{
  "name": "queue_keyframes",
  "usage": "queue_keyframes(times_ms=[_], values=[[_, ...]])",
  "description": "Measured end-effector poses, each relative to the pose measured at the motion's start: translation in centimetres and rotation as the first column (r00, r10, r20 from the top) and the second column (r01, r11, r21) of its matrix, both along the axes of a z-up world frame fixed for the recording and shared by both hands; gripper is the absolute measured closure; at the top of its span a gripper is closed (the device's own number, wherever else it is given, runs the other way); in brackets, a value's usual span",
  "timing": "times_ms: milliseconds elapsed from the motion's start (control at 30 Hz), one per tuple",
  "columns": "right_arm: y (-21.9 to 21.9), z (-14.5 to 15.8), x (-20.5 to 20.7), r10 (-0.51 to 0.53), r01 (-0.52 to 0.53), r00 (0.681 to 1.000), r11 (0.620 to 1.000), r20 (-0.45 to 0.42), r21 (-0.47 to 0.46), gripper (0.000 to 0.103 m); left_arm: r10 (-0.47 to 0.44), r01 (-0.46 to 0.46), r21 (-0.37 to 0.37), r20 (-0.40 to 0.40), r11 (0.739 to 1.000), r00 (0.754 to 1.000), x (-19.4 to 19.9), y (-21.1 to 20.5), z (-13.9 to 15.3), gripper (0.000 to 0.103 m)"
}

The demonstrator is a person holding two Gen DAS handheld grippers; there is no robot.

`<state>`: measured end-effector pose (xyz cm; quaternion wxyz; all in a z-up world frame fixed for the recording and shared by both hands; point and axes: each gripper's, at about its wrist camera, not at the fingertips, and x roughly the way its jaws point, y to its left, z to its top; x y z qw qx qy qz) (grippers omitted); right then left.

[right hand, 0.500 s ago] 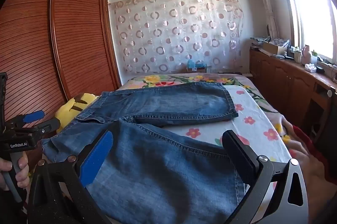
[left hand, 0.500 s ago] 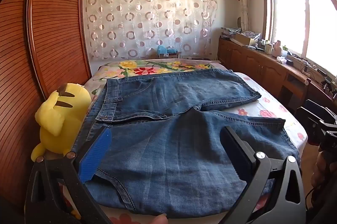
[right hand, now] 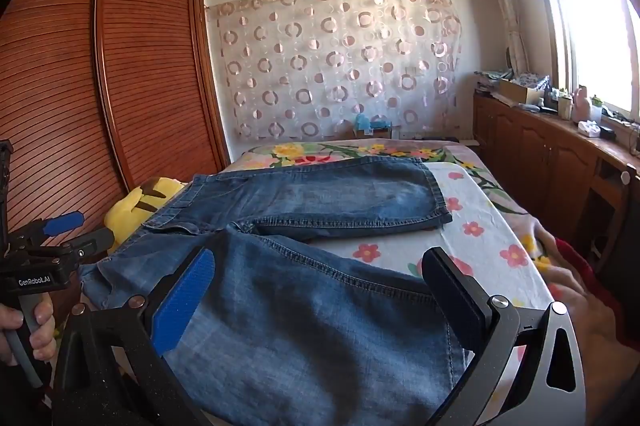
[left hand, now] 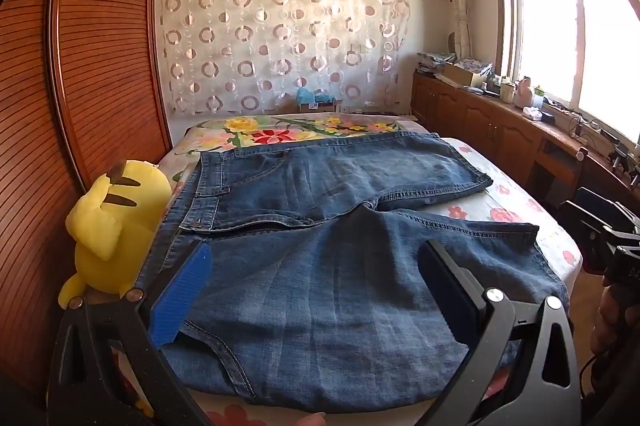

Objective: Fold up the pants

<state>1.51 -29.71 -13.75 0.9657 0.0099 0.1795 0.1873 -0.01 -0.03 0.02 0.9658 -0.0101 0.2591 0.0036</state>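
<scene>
pants [left hand: 320, 266]: soft heavy denim, mid-frame on bed [left hand: 516, 201] | grip hem/waistband | left tongs [left hand: 316, 286], right tongs [right hand: 320, 302]: wide open, empty

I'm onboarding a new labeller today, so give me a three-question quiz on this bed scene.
1. True or false: the jeans are already folded in half.
2. What does the left gripper hold? A) a trouser leg B) nothing C) the yellow plush toy
3. Fill in: the toy sits between the bed and the wooden ____.

Key
1. False: both legs lie spread apart.
2. B: both its jaws and those of the right gripper stand wide open above the denim.
3. Wardrobe.
</scene>
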Motion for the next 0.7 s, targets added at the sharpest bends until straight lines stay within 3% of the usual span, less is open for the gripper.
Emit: queue_keyframes(times_ms=[700], values=[[-0.1, 0.06, -0.11, 0.004, -0.004, 1.0, 1.0, -0.003, 0.002, 0.0, -0.002, 0.002, 0.002, 0.005, 1.0, 1.0, 0.01, -0.32, 0.25, 0.0]])
